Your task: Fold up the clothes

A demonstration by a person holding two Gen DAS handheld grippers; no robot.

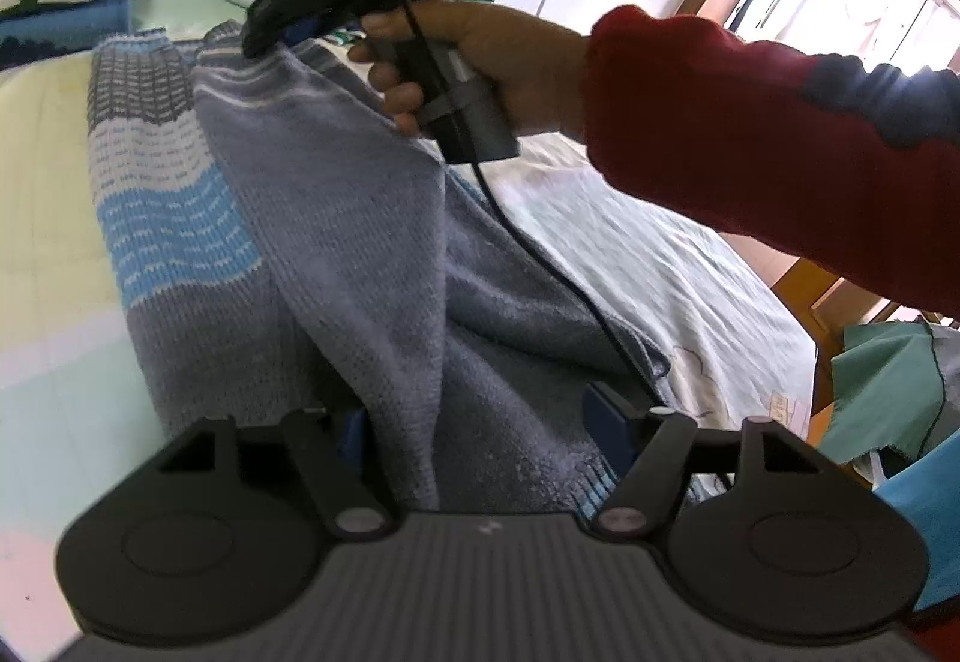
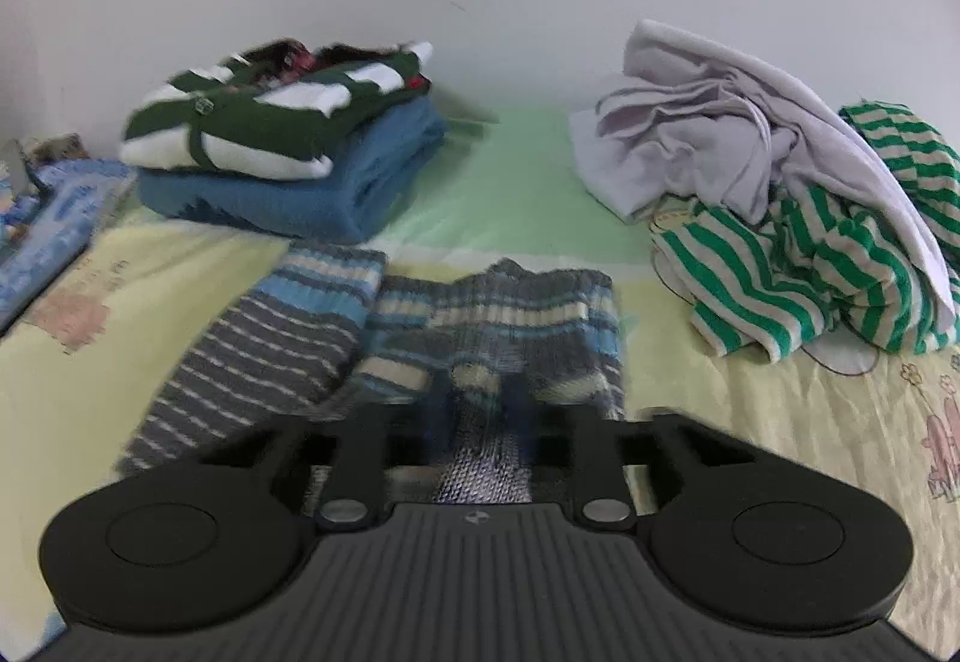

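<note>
A grey knit sweater [image 1: 336, 194] with blue and white stripes lies on the bed. My right gripper [image 1: 264, 41], held by a hand [image 1: 480, 56] in a red sleeve [image 1: 720, 122], is shut on the sweater's striped edge and lifts a fold of it. In the right wrist view that striped sweater [image 2: 492, 326] bunches up between the closed fingers of the right gripper [image 2: 483, 422]. My left gripper [image 1: 480, 428] is low at the near end of the sweater. Its fingers stand wide open, with the raised fold running between them.
A folded green-and-white garment on a folded blue one [image 2: 282, 122] sits at the back left by the wall. At the back right is a loose lilac cloth [image 2: 708, 146] over a green-striped garment [image 2: 810, 266]. A black cable [image 1: 540, 254] hangs across the sweater. The bed sheet [image 2: 180, 272] is pastel.
</note>
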